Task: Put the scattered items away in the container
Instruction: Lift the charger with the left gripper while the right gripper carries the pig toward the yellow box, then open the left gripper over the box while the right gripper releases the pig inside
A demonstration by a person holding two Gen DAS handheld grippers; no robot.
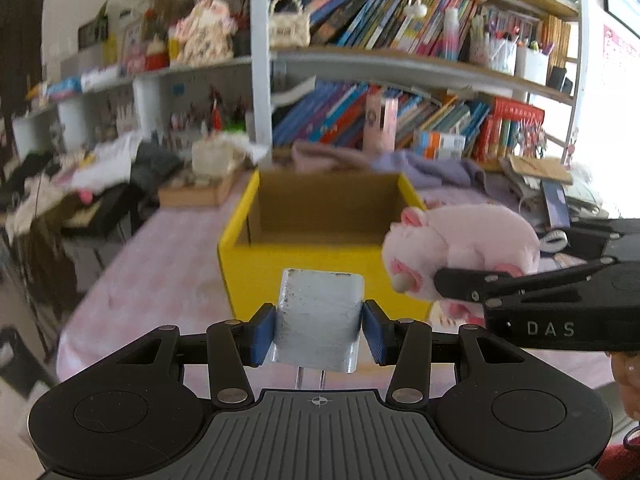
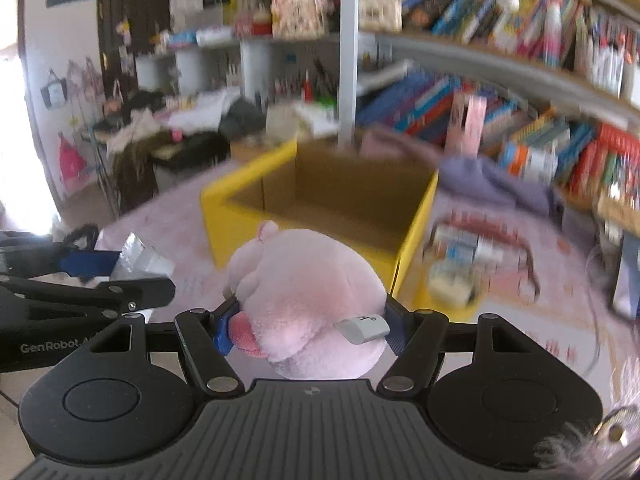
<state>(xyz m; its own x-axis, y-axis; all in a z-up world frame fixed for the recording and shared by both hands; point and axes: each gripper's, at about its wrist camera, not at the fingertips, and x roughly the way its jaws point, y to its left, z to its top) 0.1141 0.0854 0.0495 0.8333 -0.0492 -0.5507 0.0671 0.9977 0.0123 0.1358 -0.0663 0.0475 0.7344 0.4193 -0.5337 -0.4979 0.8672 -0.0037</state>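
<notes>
A yellow cardboard box [image 1: 296, 272] with a brown inside stands open on the pink-covered table, seen also in the right wrist view as the box [image 2: 412, 236]. My left gripper [image 1: 320, 330] is shut on a white plug-in charger block [image 1: 320, 316], its metal prongs pointing back toward the camera, just in front of the box's near wall. My right gripper [image 2: 310, 330] is shut on a pink plush toy [image 2: 308, 300] with a white tag, held before the box's near corner. The plush toy [image 1: 460, 248] and the right gripper's black fingers [image 1: 472, 282] show to the right in the left wrist view.
Bookshelves [image 1: 400, 28] packed with books rise behind the table. A purple cloth [image 1: 432, 168] lies behind the box. A basket of small items [image 2: 464, 264] sits right of the box on the pink tablecloth [image 1: 152, 280]. Clutter covers a side table [image 1: 80, 184] at left.
</notes>
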